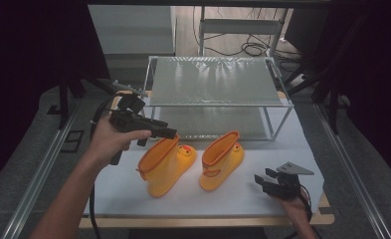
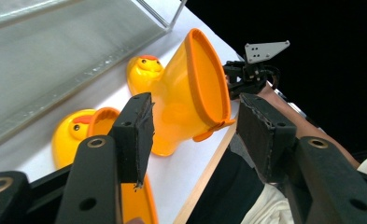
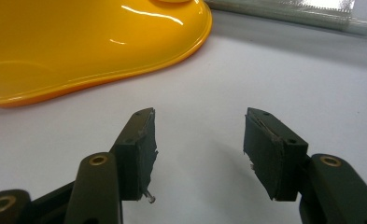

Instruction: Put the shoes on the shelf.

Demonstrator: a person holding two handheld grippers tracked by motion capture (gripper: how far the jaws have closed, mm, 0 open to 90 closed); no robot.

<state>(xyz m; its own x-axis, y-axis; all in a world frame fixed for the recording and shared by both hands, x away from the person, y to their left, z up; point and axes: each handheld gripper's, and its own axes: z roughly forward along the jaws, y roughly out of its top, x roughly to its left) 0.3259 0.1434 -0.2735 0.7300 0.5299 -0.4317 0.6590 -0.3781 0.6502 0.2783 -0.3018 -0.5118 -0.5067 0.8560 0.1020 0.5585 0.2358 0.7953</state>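
High view: standing side by side mid-tabletop [image 1: 292, 144], left boot [image 1: 164, 164] and right boot [image 1: 222, 160], both yellow with orange rims, just in front of a clear two-tier rack [image 1: 218, 94]. Hovering over the left boot's rim, left gripper [image 1: 165, 133], spread not readable from here. Resting low near the tabletop's right front corner, right gripper [image 1: 261, 183], jaws parted, well apart from both boots.

Left gripper view: gaping wide and empty, left gripper [image 2: 193, 123], looking across an orange-rimmed boot opening [image 2: 209, 84] and two duck-faced toes [image 2: 146, 70].

Right gripper view: sitting wide and empty above white surface, right gripper [image 3: 199, 135], glossy yellow boot [image 3: 92, 42] lying just ahead.
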